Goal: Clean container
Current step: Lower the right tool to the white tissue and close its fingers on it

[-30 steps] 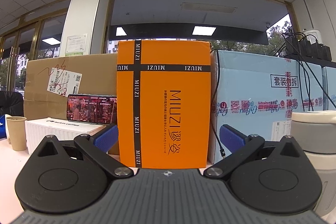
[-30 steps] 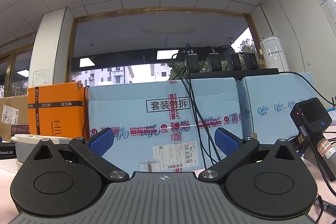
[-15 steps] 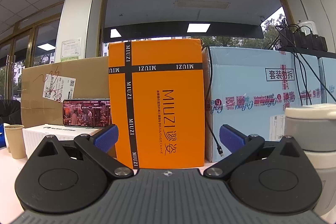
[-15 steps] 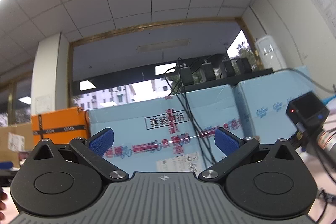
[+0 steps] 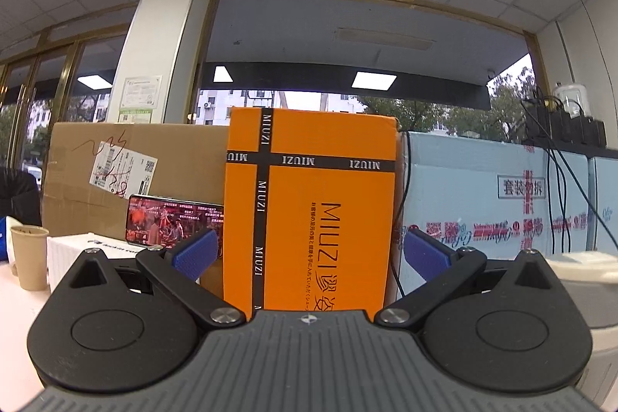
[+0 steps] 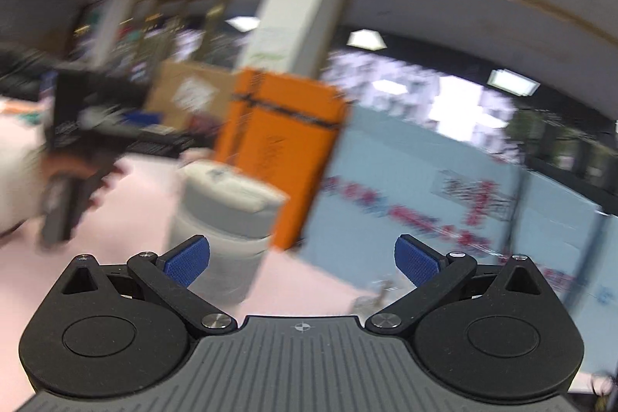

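Flanking the container [image 6: 228, 203], left claw [image 5: 309, 253] and right claw [image 6: 302, 259], both spread, empty.

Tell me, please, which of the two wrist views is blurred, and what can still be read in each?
Left wrist view: sharp, though fisheye-bent; the MIUZI lettering on the orange box reads clearly. Right wrist view: heavy motion smear; the grey and white container and orange box are recognisable only as shapes, the print unreadable, while the right gripper itself stays crisp, jaws open.

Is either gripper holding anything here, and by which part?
Nothing is held. The left gripper and right gripper are both open and empty; the container stands untouched.
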